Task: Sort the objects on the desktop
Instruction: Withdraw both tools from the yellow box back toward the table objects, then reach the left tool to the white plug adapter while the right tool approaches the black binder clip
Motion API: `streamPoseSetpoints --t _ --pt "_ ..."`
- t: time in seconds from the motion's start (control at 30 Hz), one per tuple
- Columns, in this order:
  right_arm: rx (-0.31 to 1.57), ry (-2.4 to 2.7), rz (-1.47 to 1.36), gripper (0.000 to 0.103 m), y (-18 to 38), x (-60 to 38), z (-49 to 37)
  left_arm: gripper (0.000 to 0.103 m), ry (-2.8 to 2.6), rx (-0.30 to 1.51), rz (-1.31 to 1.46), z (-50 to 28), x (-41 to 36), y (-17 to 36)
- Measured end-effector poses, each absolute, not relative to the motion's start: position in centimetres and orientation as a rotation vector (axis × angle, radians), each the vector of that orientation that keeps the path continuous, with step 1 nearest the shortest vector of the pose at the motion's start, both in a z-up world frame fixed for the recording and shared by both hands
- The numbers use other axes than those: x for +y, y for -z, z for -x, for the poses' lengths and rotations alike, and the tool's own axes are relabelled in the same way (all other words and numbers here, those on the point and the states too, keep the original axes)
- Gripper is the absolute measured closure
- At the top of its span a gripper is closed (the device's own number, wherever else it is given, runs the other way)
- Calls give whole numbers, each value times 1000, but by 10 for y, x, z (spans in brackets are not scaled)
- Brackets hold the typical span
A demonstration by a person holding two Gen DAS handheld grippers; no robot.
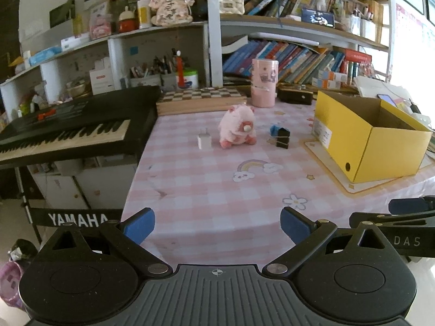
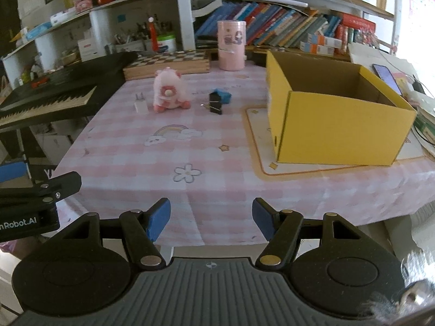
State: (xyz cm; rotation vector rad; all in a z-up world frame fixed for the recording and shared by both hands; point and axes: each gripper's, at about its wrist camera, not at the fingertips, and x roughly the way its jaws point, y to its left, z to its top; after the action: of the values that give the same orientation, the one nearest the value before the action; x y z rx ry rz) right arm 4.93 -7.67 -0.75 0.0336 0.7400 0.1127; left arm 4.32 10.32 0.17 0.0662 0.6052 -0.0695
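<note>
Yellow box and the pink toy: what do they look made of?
Yellow box: looks like cardboard, matte yellow outside, raw brown inside with folded flaps. Pink toy: seems plush fabric, fuzzy and soft-edged, probably stuffed.

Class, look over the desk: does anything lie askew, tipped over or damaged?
Nothing looks damaged or spilled. The plush toy, charger and clips sit loose outside the yellow box, whose inside looks empty.

Pink plush toy [image 1: 237, 126] (upright) sits between charger [image 1: 204, 141] and clips [image 1: 281, 137].
</note>
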Motion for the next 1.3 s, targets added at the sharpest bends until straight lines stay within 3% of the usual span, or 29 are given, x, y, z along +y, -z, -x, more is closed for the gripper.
streamPoseSetpoints --t 0.6,1.3 --pt "763 -142 9 41 13 -65 -79 3 51 629 -50 -69 106 7" --pt "756 -207 42 41 12 -76 -198 3 -63 611 -4 -174 100 -6"
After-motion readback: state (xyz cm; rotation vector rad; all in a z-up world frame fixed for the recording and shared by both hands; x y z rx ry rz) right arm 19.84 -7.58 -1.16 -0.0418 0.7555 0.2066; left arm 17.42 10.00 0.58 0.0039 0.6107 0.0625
